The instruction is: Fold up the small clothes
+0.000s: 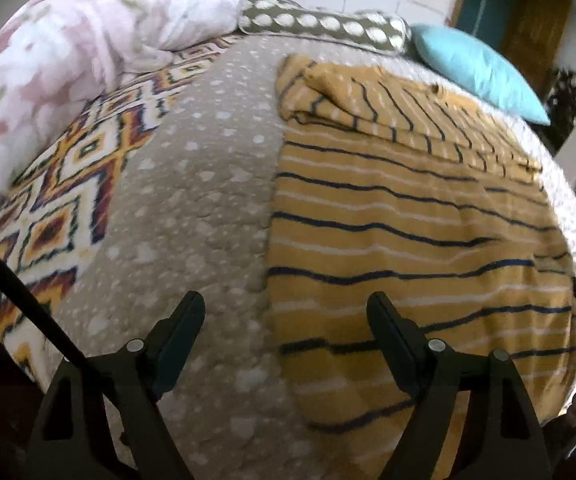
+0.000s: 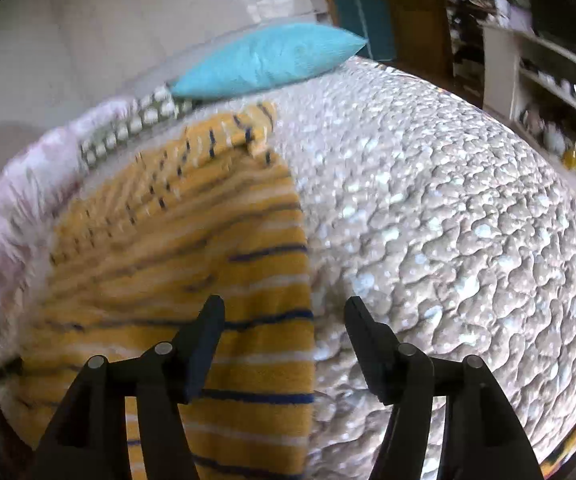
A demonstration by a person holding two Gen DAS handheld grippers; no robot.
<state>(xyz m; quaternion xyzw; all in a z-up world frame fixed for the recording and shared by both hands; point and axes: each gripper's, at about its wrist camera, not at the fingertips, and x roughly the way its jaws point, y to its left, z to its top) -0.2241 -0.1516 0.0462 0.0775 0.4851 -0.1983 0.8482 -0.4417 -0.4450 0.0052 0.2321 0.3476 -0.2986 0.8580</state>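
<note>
Both grippers hang over the bed w/ jaws spread, holding nothing. Yellow striped garment (image 1: 408,240) lies flat on the dotted quilt (image 1: 208,200), long axis running away from the tools toward the blue pillow (image 1: 476,68); far end is already doubled over itself. Left gripper (image 1: 286,320) straddles the garment's left edge, right gripper (image 2: 284,320) straddles its right edge, so each sits abt equally near its own side at the near hem. Next move prob. turns on pinching both near corners & carrying them fwd along that axis.
</note>
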